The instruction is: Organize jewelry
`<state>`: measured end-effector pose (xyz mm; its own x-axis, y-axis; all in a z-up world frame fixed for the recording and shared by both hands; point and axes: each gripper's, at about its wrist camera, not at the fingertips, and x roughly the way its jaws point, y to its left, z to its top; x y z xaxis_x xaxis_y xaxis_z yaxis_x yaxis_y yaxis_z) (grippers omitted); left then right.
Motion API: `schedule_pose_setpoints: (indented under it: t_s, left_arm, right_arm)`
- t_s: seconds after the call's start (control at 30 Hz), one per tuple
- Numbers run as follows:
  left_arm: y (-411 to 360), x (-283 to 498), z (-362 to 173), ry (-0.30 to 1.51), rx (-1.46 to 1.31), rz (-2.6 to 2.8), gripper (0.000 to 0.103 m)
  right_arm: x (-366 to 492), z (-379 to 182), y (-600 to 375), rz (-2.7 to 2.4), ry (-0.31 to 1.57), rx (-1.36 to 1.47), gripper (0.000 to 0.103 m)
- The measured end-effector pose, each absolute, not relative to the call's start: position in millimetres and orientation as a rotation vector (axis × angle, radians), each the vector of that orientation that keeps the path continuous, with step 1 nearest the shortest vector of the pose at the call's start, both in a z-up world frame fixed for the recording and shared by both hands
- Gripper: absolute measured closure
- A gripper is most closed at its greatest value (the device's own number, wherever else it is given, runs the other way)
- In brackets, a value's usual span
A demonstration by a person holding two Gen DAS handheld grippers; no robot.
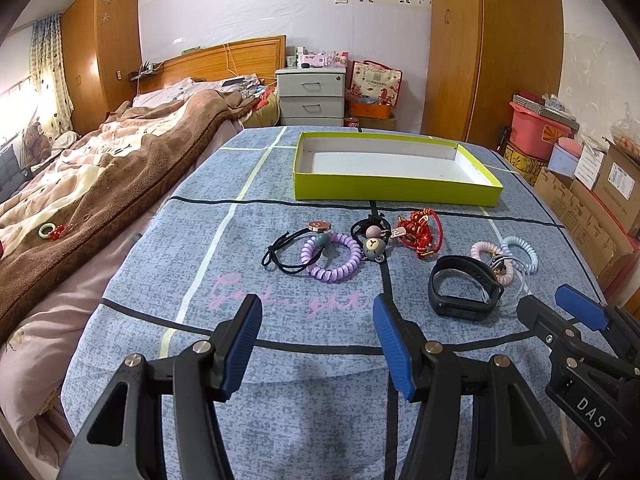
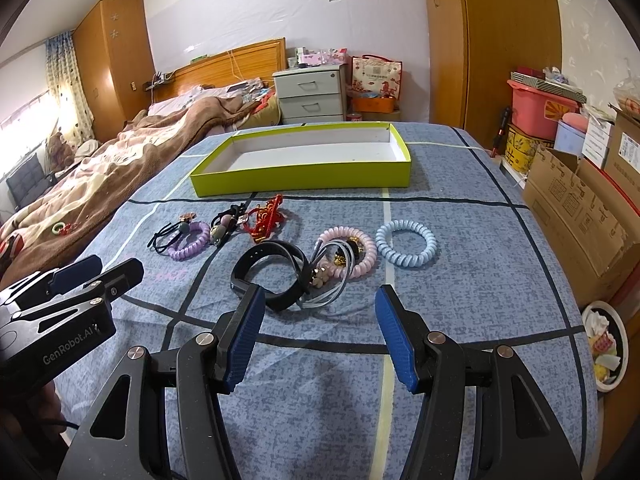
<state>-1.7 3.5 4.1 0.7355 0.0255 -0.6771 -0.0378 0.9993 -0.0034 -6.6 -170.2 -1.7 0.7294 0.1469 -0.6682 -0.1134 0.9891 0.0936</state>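
Several coiled hair ties (image 2: 406,243) (lilac, pink, blue) lie loose; both grippers' jaws gape wide, holding nothing.

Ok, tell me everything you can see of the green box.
The green box is a shallow, open rectangular tray, lime green outside and white inside; it looks like cardboard. It has four low walls, no lid in sight, and nothing inside. It lies flat on the blue bedspread, at the far end beyond the row of hair ties and bracelets, apart from all of them. Neither the left gripper nor the right gripper touches it; both are open and near the camera.
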Motion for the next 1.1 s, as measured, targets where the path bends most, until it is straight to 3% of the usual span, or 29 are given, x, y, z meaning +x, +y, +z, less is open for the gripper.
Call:
schedule_pose_setpoints:
  t_s: [0.57,1.1]
  left_arm:
    - [6,5,3,0.751,-0.021,0.033,0.043]
    - [54,43,-8,0.841,-0.163,-0.118,0.043]
  right_arm:
    - [-6,-1,-173,0.154,0.742,0.057,0.045]
    - [54,-5,-250,0.017,0.851,0.133,0.045]
